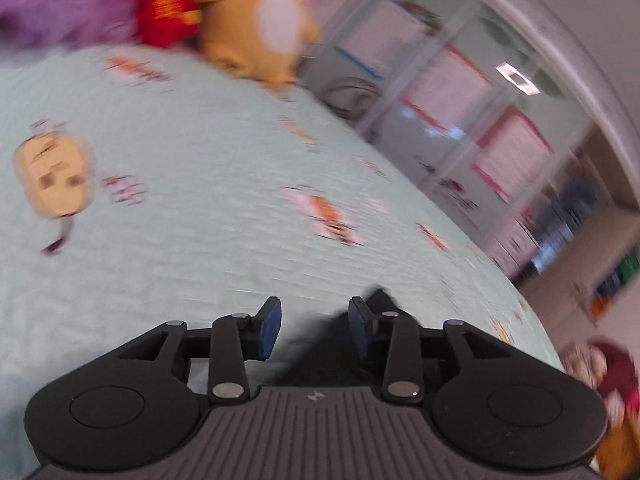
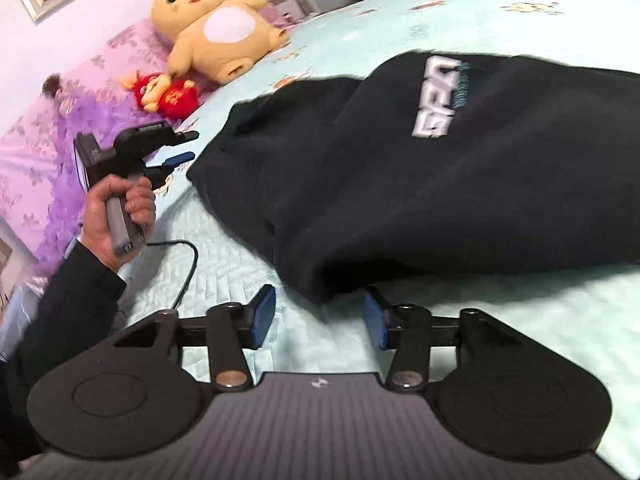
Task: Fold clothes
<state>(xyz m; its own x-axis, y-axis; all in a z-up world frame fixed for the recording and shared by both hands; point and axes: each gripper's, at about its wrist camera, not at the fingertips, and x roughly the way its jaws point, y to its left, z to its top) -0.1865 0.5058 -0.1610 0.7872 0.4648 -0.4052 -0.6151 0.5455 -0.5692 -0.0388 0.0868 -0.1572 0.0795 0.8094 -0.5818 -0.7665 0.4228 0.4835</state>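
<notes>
A: Left wrist view first. What do you see?

B: A blurred picture. The left hand-held gripper (image 1: 314, 330) has its blue pads (image 1: 269, 330) standing apart. A dark bit of cloth shows low between them, close to the right pad; whether it touches that pad I cannot tell. The pads do not press on it.

A: And beneath?

B: The bed (image 1: 180, 200), covered in a pale green quilt with small cartoon prints. At its far edge lie a yellow plush toy (image 1: 260, 24) and a red plush toy (image 1: 166, 20), beside purple bedding (image 1: 60, 4).

A: Right wrist view?

B: The right hand-held gripper (image 2: 318, 320) has its jaws parted, with bare quilt between the pads. The black sweatshirt (image 2: 440, 184) lies just ahead of it, spread across the middle of the bed (image 2: 480, 20), a white logo (image 2: 436, 96) facing up. Its near hem hangs just above the right pad; I cannot tell whether they touch.

A: The other gripper?

B: The left hand-held gripper (image 2: 188, 146) is seen from the side at the sweatshirt's left edge, jaws apart, nothing in them. A person's hand (image 2: 116, 216) in a dark sleeve (image 2: 72, 292) grasps its handle, and a black cable (image 2: 186, 272) runs over the quilt below
</notes>
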